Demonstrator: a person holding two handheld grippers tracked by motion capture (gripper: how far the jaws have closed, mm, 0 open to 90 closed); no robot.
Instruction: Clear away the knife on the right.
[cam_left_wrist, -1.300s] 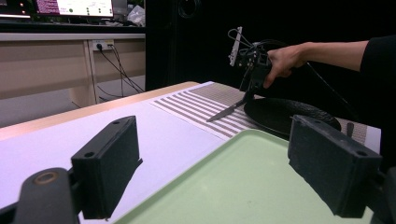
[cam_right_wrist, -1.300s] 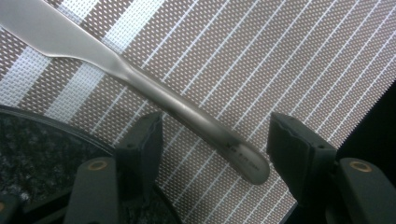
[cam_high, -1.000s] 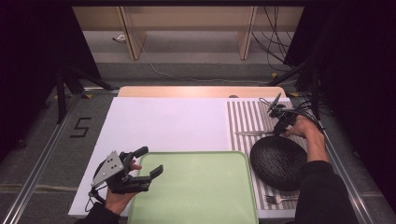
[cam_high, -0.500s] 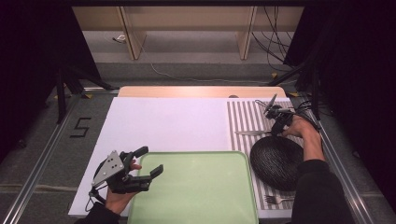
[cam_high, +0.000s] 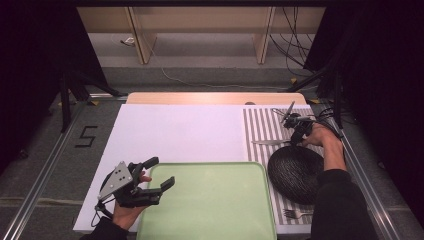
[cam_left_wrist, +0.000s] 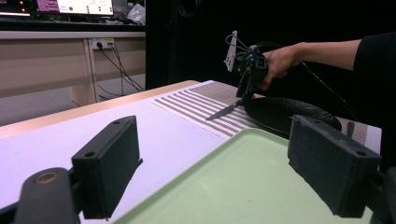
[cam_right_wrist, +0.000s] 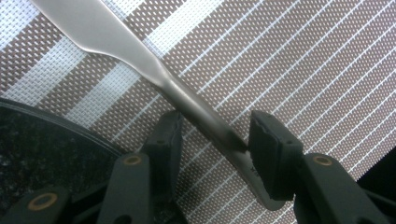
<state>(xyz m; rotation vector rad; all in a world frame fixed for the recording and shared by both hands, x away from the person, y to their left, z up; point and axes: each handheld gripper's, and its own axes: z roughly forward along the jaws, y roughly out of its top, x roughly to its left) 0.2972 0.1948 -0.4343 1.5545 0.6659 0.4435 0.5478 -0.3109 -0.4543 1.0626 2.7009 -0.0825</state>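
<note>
Knife (cam_right_wrist: 187, 100) lies on the striped mat (cam_right_wrist: 303, 60) between the closing, half-open right gripper (cam_right_wrist: 215, 140) jaws, ungripped.

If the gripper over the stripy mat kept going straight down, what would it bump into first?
Most likely the knife handle: the right gripper points down at the striped placemat, its closing jaws straddling it. Just beneath lies the mat.

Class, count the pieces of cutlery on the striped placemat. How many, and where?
2: a knife beyond the black plate, between the right tool's jaws, and a fork on the plate's near side, partly hidden by the sleeve.
</note>
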